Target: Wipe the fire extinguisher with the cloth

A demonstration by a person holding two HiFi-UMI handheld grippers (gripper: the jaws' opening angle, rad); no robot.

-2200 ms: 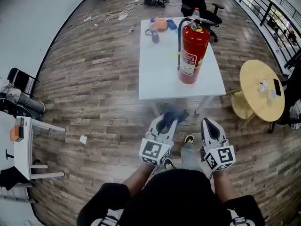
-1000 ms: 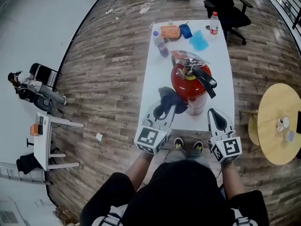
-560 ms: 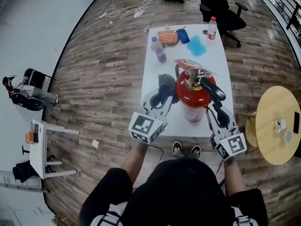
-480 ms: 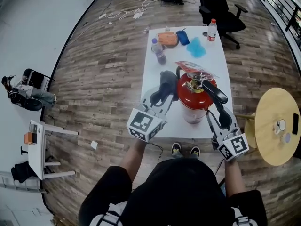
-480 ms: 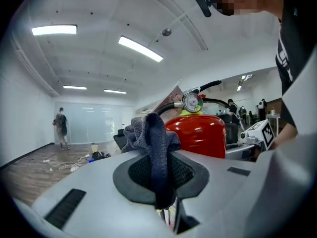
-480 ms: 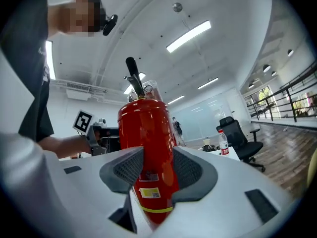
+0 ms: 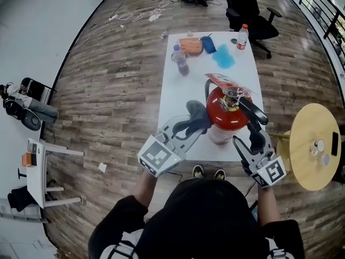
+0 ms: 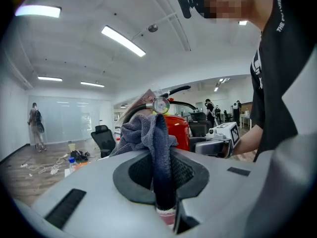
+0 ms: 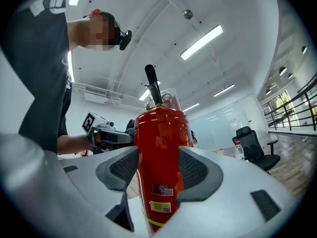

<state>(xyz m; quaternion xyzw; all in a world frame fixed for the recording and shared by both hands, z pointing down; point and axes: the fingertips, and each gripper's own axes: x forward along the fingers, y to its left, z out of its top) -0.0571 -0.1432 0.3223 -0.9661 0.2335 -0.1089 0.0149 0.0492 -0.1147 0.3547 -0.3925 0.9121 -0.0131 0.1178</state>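
Right hand-held gripper (image 7: 252,140) has just opened round fire extinguisher (image 9: 158,138) — label (image 9: 161,207) unreadable.

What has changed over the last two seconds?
Both grippers have come up to the fire extinguisher: the left gripper brought the cloth up beside it; the right gripper has just been opening its jaws, the extinguisher showing in their gap, ungripped. Unchanged: cloth clamped in the left gripper, extinguisher upright on the table.

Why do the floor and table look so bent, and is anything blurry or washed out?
Head view: the wide-angle lens bows the floorboards and the edges of the table. Left gripper view: the weave of the cloth shows clearly; the ceiling lights burn out white. Right gripper view: the fire extinguisher looms oversized, corners go dark.
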